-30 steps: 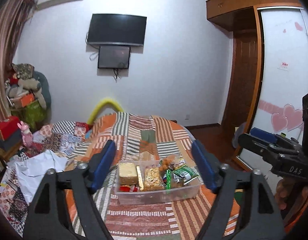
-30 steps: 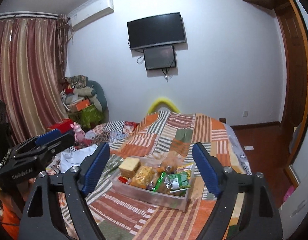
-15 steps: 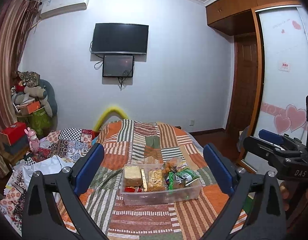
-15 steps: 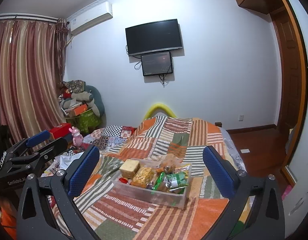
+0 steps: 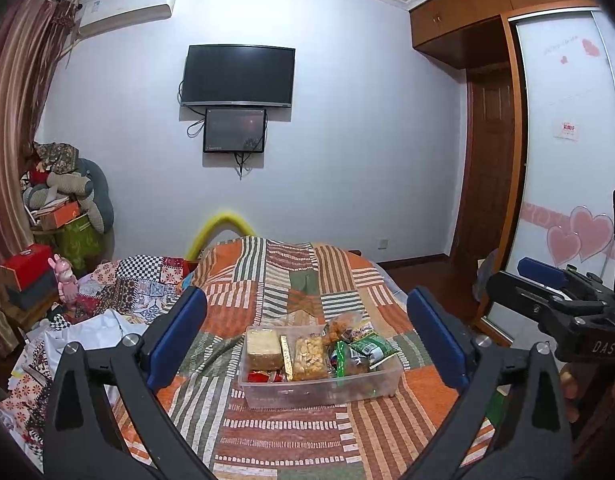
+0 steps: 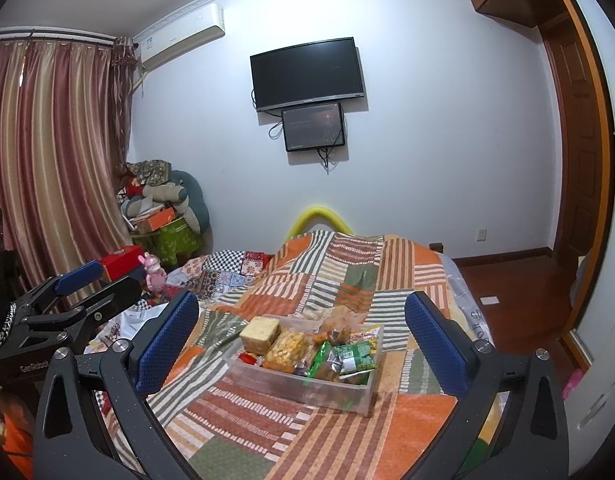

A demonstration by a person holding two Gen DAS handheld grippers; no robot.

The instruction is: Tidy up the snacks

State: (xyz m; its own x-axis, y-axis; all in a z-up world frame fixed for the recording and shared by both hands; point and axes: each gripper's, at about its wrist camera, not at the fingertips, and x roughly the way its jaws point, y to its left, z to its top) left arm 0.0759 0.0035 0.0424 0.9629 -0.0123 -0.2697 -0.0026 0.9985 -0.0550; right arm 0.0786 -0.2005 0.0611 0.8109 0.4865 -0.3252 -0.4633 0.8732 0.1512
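Note:
A clear plastic bin point(image 5: 319, 390) point(image 6: 303, 390) sits on the patchwork bed. It holds a pale yellow block point(image 5: 263, 346) point(image 6: 260, 330), a bag of golden snacks point(image 5: 309, 356) point(image 6: 286, 350), green packets point(image 5: 369, 346) point(image 6: 353, 356), an orange bag point(image 5: 341, 324) and red items at the front left. My left gripper point(image 5: 305, 338) is open and empty, held back from the bin. My right gripper point(image 6: 303, 338) is open and empty, also short of the bin. Each gripper shows in the other's view, the right one point(image 5: 563, 308) and the left one point(image 6: 67, 304).
The striped orange quilt point(image 5: 291, 280) covers the bed. Crumpled patterned bedding and white cloth point(image 5: 95, 320) lie at the left. A red box point(image 5: 25, 270) and a pink toy point(image 5: 65, 280) stand beyond. A wardrobe door point(image 5: 567, 200) is at the right.
Both grippers have pulled back and tilted up, so the bin looks smaller and more of the room shows. Both jaws have spread wider.

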